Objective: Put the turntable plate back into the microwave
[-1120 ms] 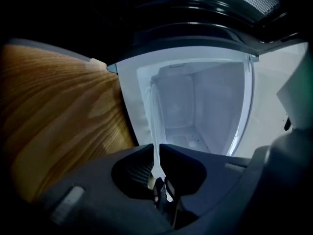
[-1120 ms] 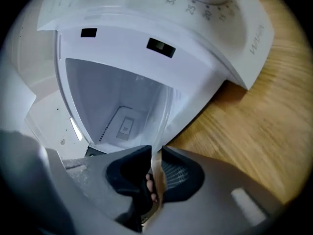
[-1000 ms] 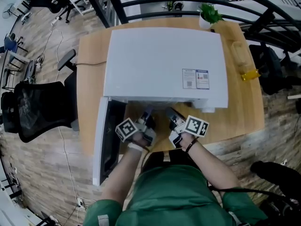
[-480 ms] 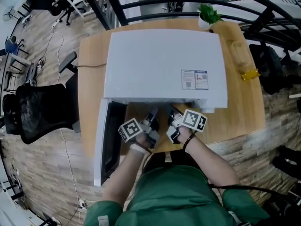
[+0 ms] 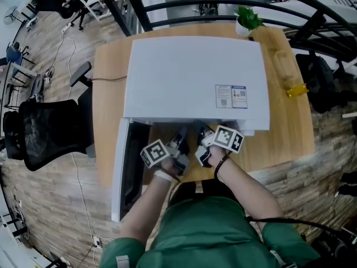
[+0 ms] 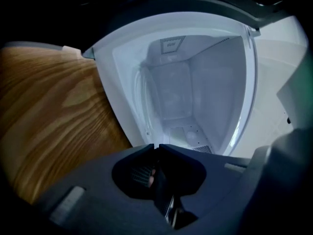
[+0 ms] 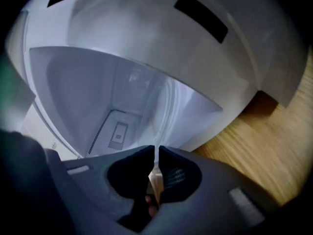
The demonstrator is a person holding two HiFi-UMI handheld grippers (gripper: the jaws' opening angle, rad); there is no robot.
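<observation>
Right gripper [image 7: 156, 148] has edged toward 11 o'clock in the head view, closer to the mouth of the microwave [image 5: 195, 77]; the left gripper [image 6: 156, 146] has barely shifted. The door [image 5: 131, 166] hangs open at 8 o'clock, and both grippers sit side by side at the 6 o'clock edge of the opening. The right jaws pinch the rim of the glass turntable plate [image 7: 159, 126], seen edge-on and reaching into the cavity [image 6: 195, 92]. The left jaws have just been closing and stand almost together, apparently on the same rim, though the clear glass is hard to make out there. Judgement: plate partly entered but not seated; lowering, centring and release remain.
</observation>
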